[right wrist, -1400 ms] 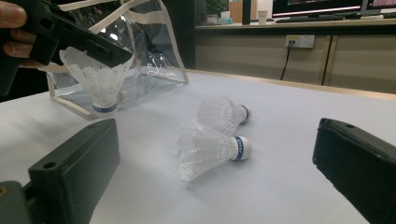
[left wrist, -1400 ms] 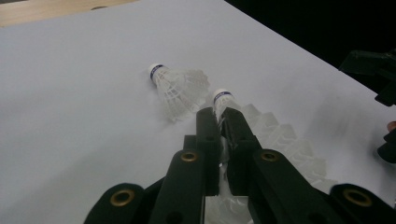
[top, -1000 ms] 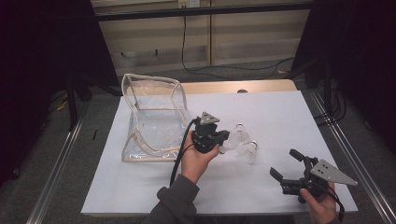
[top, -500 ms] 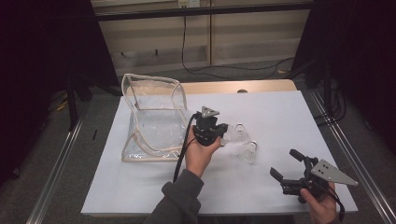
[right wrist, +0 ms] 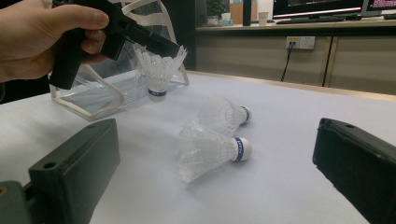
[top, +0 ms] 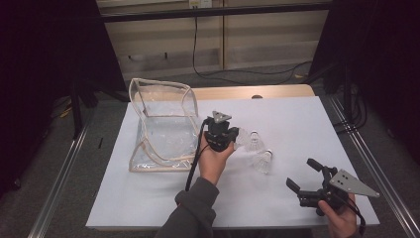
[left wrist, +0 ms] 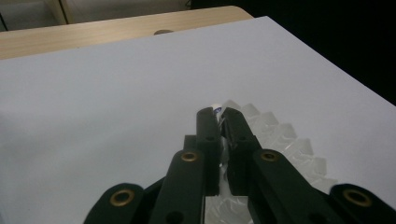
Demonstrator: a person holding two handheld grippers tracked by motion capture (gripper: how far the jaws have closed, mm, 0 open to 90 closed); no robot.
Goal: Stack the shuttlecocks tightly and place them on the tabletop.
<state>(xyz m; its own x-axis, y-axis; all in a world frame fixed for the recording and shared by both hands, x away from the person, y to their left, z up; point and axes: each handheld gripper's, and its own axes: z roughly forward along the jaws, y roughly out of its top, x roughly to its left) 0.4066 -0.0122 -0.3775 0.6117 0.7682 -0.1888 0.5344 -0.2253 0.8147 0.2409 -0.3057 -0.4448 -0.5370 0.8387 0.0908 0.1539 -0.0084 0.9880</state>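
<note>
My left gripper (top: 233, 135) (left wrist: 218, 114) is shut on a white shuttlecock (right wrist: 159, 70) (left wrist: 275, 137) by its feather skirt and holds it off the table, cork down, just right of the clear bag (top: 161, 126). Two more shuttlecocks lie on their sides on the white table: one (top: 253, 142) (right wrist: 223, 113) farther off, one (top: 262, 160) (right wrist: 210, 149) nearer. My right gripper (top: 303, 174) stands open near the front right corner, its jaws spread wide and pointed towards the lying shuttlecocks, with nothing between them.
The clear plastic bag with a beige rim (right wrist: 88, 100) stands open at the table's left. The white sheet (top: 297, 119) covers the table (top: 237, 92), whose wooden edge shows at the back. Metal rails (top: 64, 168) run along both sides.
My left gripper has lifted and drawn back slightly towards the bag with the shuttlecock in it. The right gripper has stayed put and open.
</note>
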